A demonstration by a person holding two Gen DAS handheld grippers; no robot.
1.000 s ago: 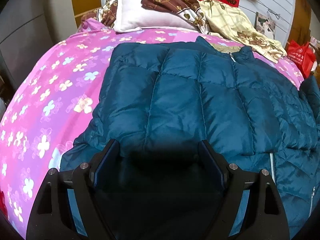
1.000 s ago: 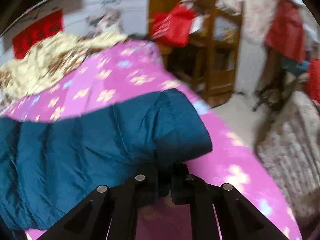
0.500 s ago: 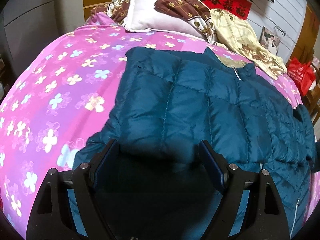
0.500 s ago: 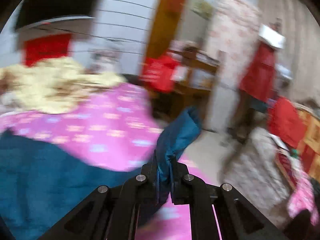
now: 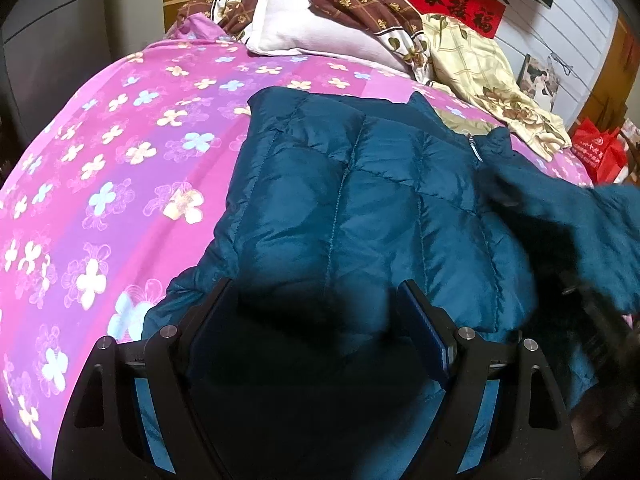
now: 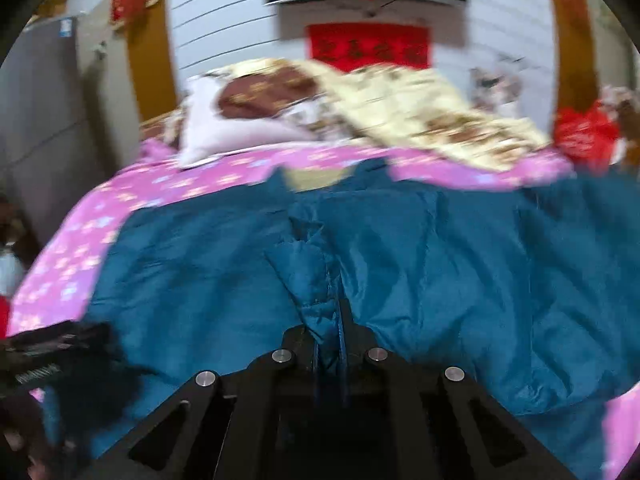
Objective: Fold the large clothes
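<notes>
Currently the right hand-held gripper (image 6: 329, 332) clamps a jacket (image 5: 360, 208) sleeve (image 6: 316, 280). Left hand-held gripper (image 5: 314, 320) gapes wide over the near hem. Folding has barely begun.

So the bed (image 5: 120, 152) has a pink sheet with a flower print all over it. Lying right on it, ahead of the left jaws and spreading out to their right, is a teal puffer jacket (image 5: 352, 208). Way past the jaws at the far end there's a pale pink pillow (image 5: 304, 32) with a brown patterned cloth (image 5: 360, 4) draped on top, and a cream floral blanket (image 5: 480, 72) bunched up to the right of that.
</notes>
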